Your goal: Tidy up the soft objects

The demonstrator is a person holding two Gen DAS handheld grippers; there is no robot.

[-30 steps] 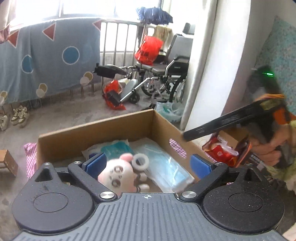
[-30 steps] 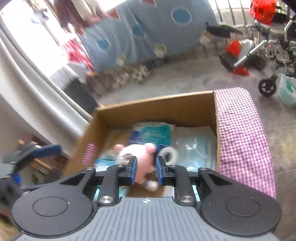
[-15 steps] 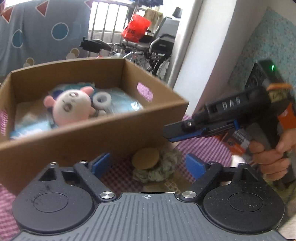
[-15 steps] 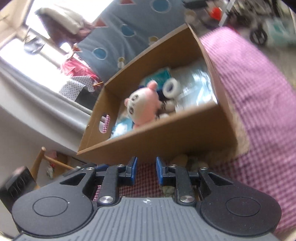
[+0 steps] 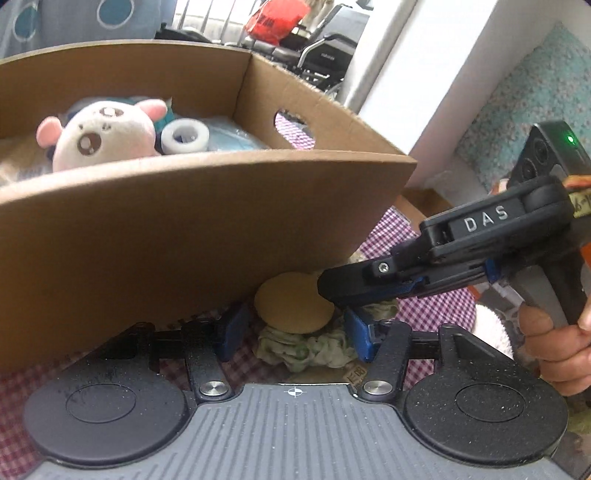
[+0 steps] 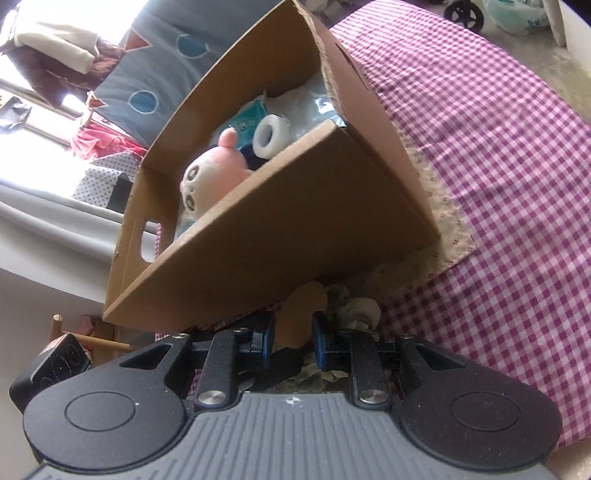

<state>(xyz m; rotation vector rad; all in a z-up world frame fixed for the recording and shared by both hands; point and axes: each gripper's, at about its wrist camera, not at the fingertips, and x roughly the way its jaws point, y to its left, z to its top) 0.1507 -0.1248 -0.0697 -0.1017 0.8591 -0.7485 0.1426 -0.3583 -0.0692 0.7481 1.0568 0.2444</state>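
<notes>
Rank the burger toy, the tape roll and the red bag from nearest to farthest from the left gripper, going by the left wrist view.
1. Burger toy: between the jaws of the left gripper, on the checked cloth.
2. Tape roll: inside the cardboard box, right of the plush.
3. Red bag: far back, beyond the box.

A plain brown cardboard box [image 5: 192, 229] holds a white plush toy with pink ears [image 5: 105, 134] and, at its three o'clock, a white ring-shaped roll [image 5: 185, 137]. Magenta-and-white checked cloth [image 6: 491, 177] spreads beneath. A tan round plush bun [image 5: 293, 304] tops pale green crumpled fabric [image 5: 314, 350].
</notes>
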